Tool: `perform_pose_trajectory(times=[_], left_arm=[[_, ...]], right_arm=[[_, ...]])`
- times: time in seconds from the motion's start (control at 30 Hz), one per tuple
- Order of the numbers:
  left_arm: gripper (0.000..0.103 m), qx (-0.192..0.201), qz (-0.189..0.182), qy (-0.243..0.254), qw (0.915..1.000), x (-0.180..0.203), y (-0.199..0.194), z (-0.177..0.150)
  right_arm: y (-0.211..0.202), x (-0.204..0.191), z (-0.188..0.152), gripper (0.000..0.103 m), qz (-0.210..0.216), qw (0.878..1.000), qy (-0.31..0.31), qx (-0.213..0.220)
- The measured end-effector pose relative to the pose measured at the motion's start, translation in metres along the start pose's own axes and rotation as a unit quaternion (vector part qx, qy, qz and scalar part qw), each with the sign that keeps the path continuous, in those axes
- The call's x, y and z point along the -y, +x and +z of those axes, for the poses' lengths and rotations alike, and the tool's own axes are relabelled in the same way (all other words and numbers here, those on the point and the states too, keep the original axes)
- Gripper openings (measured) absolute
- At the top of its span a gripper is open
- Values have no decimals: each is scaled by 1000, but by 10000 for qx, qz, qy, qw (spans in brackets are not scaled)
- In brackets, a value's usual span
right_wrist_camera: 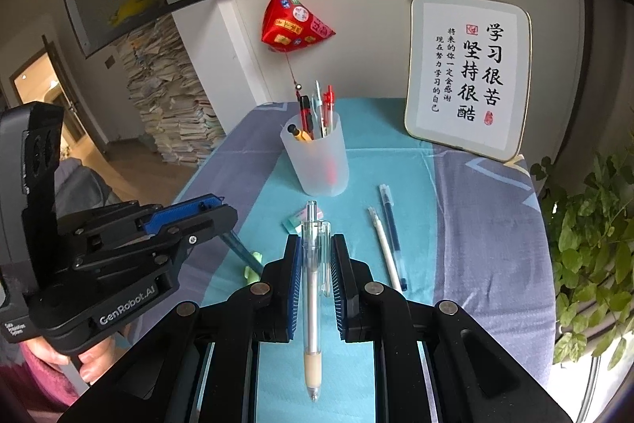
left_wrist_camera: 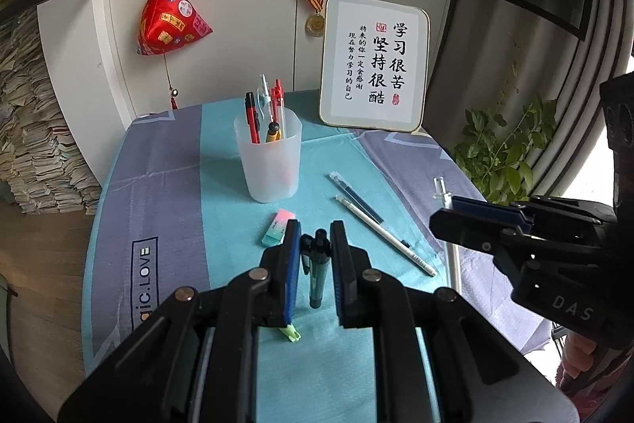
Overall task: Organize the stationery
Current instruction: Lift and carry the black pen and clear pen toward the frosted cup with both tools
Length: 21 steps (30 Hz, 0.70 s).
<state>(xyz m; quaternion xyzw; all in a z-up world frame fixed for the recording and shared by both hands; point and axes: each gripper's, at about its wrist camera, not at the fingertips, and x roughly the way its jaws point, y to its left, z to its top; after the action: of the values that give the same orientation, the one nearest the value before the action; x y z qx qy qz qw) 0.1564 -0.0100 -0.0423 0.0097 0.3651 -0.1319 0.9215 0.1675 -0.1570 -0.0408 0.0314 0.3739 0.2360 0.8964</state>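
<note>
On the desk, several pens fill the cup (left_wrist_camera: 268,157); left gripper (left_wrist_camera: 315,264) clasps a dark pen (left_wrist_camera: 317,272), right gripper (right_wrist_camera: 315,264) a clear pen (right_wrist_camera: 313,288); two pens (left_wrist_camera: 380,224) and an eraser (left_wrist_camera: 278,226) remain.

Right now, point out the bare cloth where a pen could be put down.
Free: the purple strip left of the cup down to the printed logo, and the blue band between the cup and the framed sign. Crowded: in front of the cup, with the eraser, two pens and both tools.
</note>
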Motion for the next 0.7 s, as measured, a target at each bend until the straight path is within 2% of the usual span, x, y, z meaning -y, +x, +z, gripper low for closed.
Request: perform_pose_trajectory(times=[0.7], left_arm=[[13,147,54,-116,9998,-14,-7,15]], right_arm=[[10,-10,17,15,38,9999,-78,64]])
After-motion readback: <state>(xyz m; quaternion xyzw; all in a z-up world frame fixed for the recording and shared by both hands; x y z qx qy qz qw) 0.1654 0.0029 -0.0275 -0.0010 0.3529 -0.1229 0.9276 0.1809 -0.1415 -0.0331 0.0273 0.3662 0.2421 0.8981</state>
